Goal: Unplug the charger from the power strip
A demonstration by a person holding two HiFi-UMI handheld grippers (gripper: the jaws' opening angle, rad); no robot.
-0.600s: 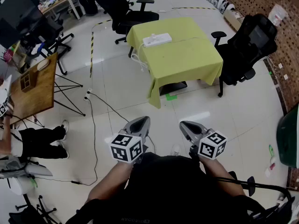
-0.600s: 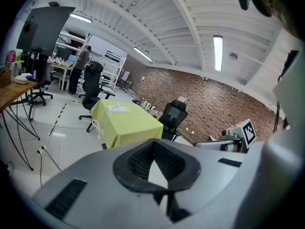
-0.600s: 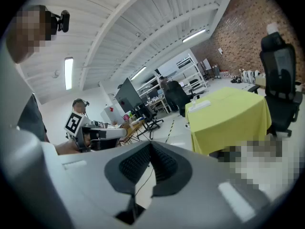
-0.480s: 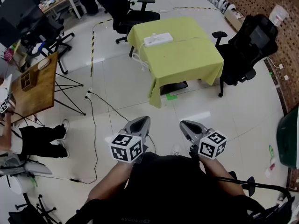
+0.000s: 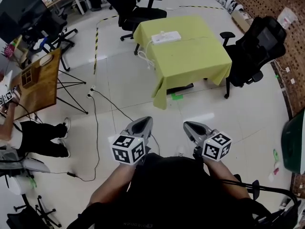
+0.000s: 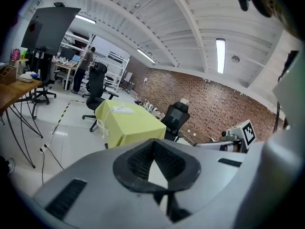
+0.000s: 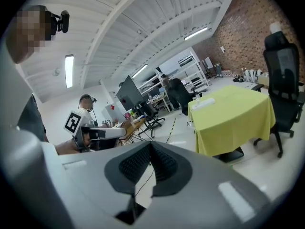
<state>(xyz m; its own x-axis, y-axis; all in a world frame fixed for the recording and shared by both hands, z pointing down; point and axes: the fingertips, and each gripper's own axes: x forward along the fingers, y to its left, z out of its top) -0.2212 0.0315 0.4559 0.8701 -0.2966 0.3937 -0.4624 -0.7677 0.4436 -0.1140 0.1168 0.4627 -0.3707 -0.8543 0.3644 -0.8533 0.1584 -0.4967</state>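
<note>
While there's nothing in reach to grab, the left gripper (image 5: pixel 144 123) and right gripper (image 5: pixel 189 127) are riding side by side close to the body, jaws closed and empty, tips angling slightly down. The power strip (image 5: pixel 166 36) is sitting well ahead of both tips on the yellow-green table (image 5: pixel 195 63), its white cord (image 5: pixel 144 57) hanging off the edge on the left gripper's side. The charger is too small to pick out, so I'm reading this as transit before the approach.
</note>
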